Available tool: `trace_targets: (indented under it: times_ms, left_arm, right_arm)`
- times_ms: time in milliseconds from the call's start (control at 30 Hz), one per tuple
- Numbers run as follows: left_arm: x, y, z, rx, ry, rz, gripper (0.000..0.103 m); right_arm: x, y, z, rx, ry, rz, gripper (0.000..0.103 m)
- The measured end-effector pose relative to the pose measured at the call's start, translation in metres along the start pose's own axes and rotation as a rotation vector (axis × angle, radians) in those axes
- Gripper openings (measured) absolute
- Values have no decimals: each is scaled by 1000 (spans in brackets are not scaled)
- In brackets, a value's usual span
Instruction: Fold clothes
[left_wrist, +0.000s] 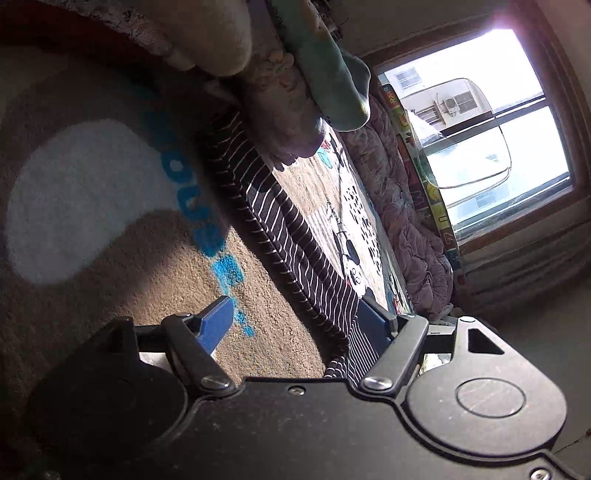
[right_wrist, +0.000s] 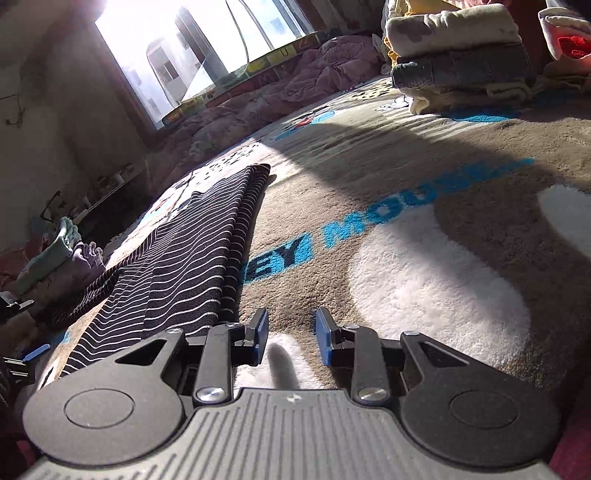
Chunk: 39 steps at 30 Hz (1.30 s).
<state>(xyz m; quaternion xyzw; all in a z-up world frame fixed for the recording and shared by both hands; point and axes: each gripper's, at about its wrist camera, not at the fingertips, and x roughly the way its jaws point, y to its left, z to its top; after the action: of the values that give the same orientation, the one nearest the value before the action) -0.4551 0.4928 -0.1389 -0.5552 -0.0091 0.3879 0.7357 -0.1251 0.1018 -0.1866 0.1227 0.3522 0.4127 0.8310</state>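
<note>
Stripes dominate here: the black-and-white striped garment (right_wrist: 192, 236) lies in a long band on the plush Mickey Mouse blanket (right_wrist: 424, 266), already doubled over lengthwise, with its folded edge running along the blue lettering (right_wrist: 388, 218). The left gripper (left_wrist: 295, 317) sits right at the near end of that band, jaws spread wide, one blue finger (left_wrist: 218, 321) down on the blanket and the other on the far side, so the bunched edge of the cloth passes between them, straddled but not pinched. The right gripper (right_wrist: 291, 334) hovers low just beside the garment's folded edge, jaws parted with nothing but white pile between them. My read: one lengthwise fold is done and this is the set-up for the next fold, probably end to end. The call now is for the left to close firmly on all the stacked layers, not just the top one, and for the right to shift over onto the cloth's near corner so both ends lift evenly. This fabric looks thin and stretchy, so it may slide. A stack of folded clothes (right_wrist: 458, 62) waits well apart, near the window (right_wrist: 192, 48).
</note>
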Motion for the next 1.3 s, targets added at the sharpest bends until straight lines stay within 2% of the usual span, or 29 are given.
trace_targets:
  times_ms: [133, 233, 333, 433, 500, 533, 567, 600, 633, 700, 800, 933, 1033, 1167, 1300]
  left_arm:
    - [13, 10, 29, 0, -63, 103, 58]
    - [24, 20, 49, -21, -79, 128, 51]
    - [37, 26, 62, -10, -77, 171, 35]
    - [48, 32, 68, -12, -75, 186, 24]
    - [50, 31, 70, -2, -81, 178, 22]
    - [50, 29, 70, 9, -83, 172, 16]
    - [50, 26, 69, 27, -82, 167, 7]
    - [48, 21, 67, 49, -80, 164, 5]
    - [46, 14, 64, 78, -81, 160, 5]
    - [40, -2, 56, 144, -85, 146, 5]
    - [28, -32, 42, 247, -87, 90, 4]
    - [17, -81, 17, 386, -80, -8, 4]
    - [14, -122, -7, 499, -68, -75, 4]
    - [18, -179, -52, 677, -44, -155, 4]
    - [41, -225, -102, 831, -14, -190, 4]
  right_arm:
    - [2, -1, 0, 2, 0, 2, 30]
    - [3, -1, 1, 10, -1, 5, 30]
    - [5, -3, 3, 24, -1, 9, 30]
    - [7, -4, 5, 31, -2, 13, 30]
    - [9, -4, 7, 30, 2, 16, 30]
    - [10, -4, 7, 28, 3, 18, 30]
    - [10, -4, 8, 27, 2, 20, 31]
    - [10, -4, 9, 24, 0, 22, 32]
    - [10, -3, 10, 16, -3, 24, 34]
    - [10, 1, 11, -7, -9, 30, 44]
    - [10, 7, 14, -46, -20, 49, 52]
    - [7, 3, 19, -33, -31, 70, 52]
    - [6, -7, 25, 26, -34, 95, 52]
    - [7, -20, 31, 111, -38, 118, 52]
    - [12, -34, 31, 223, -20, 158, 52]
